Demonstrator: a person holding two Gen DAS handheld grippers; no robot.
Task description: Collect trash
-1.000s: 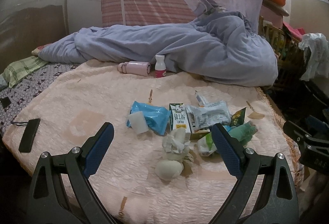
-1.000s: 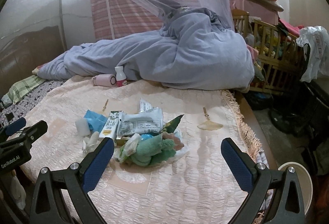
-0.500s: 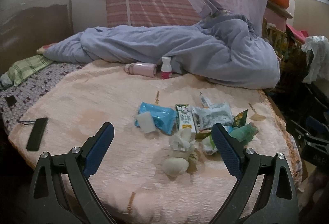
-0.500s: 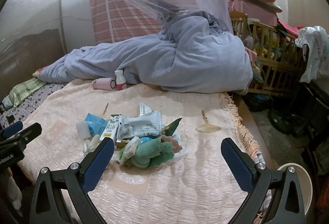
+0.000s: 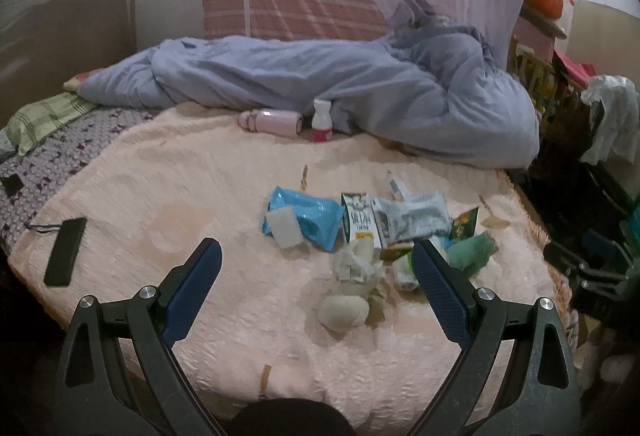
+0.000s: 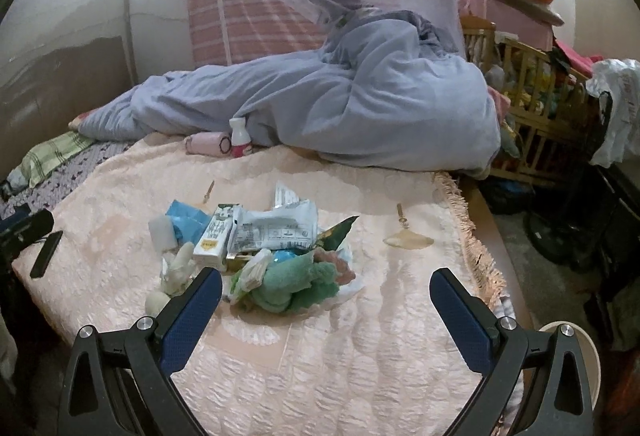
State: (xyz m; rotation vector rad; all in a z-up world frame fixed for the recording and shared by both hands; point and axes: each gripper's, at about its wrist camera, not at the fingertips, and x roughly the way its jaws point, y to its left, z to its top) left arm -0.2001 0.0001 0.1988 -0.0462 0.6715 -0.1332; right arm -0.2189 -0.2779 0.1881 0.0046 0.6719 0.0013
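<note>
A pile of trash lies on the pink bedspread [image 5: 180, 196]: a blue wrapper [image 5: 308, 214], a milk carton [image 5: 358, 218], a silver wrapper [image 5: 412, 214], crumpled tissues [image 5: 354, 268], a white ball [image 5: 342, 312] and a green cloth [image 5: 472, 250]. The right wrist view shows the carton [image 6: 216, 236], silver wrapper [image 6: 276, 228] and green cloth [image 6: 292, 282]. My left gripper [image 5: 316, 268] is open and empty, near side of the tissues. My right gripper [image 6: 326, 296] is open and empty, just short of the green cloth.
A lilac duvet [image 5: 360, 92] is heaped at the back, with a pink flask [image 5: 272, 120] and a small bottle [image 5: 322, 120] before it. A black phone [image 5: 66, 250] lies at the bed's left edge. A wooden crib [image 6: 532, 108] and a white bin [image 6: 580, 348] stand right.
Both grippers have drawn back from the bed and shifted a little left, so the trash pile looks smaller and sits further right. Both stay open; nothing was picked up.
</note>
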